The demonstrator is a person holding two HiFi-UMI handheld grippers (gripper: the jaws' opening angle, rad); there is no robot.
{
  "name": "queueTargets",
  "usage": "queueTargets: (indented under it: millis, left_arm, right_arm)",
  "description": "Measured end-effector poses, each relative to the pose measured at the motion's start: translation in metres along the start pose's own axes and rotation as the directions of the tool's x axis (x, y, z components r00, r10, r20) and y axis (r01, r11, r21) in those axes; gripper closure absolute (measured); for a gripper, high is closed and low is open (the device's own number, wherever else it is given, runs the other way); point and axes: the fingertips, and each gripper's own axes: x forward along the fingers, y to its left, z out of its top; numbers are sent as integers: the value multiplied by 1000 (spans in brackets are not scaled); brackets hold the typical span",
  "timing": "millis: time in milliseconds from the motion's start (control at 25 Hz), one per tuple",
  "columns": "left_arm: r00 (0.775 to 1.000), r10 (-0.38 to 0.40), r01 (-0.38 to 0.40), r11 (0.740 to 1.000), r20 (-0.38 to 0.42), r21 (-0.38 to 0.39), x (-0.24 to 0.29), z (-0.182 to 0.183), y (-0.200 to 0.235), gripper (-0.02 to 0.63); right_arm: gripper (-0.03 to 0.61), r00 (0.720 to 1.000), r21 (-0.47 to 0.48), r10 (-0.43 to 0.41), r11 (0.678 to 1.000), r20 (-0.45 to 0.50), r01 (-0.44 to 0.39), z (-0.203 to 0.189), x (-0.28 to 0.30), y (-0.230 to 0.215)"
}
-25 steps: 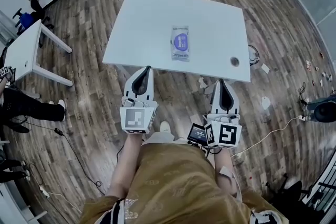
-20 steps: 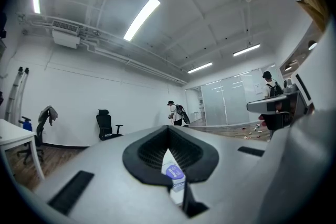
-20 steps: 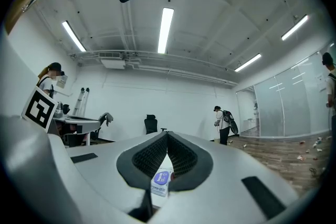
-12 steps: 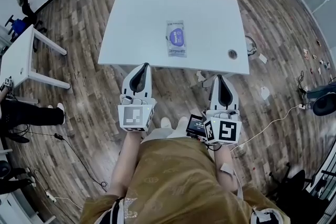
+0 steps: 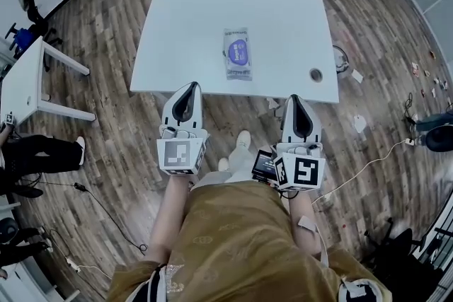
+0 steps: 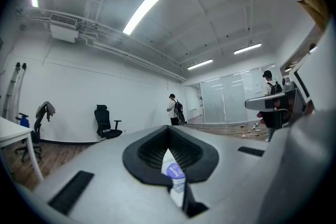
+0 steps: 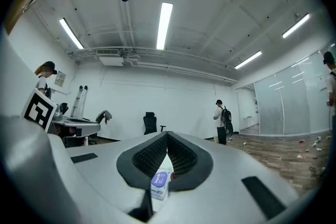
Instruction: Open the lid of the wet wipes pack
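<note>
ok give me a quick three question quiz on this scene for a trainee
1. True or false: the left gripper is touching the wet wipes pack.
2. Where does the pack lie? A) flat on the white table B) on the wooden floor C) between the jaws of the right gripper
3. Fill in: the jaws of both grippers are ___, with nothing held between them.

Key: 1 false; both grippers are short of the table's near edge. 2 A. 3 shut.
</note>
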Motion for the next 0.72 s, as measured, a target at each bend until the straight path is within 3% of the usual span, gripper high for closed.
queueTargets:
  millis: [720]
  left_arm:
    - [999,34,-34,999,-32,-2,94,-6,22,612]
  right_arm:
    - [569,999,22,35,999,-16,-34,-9,100,-39]
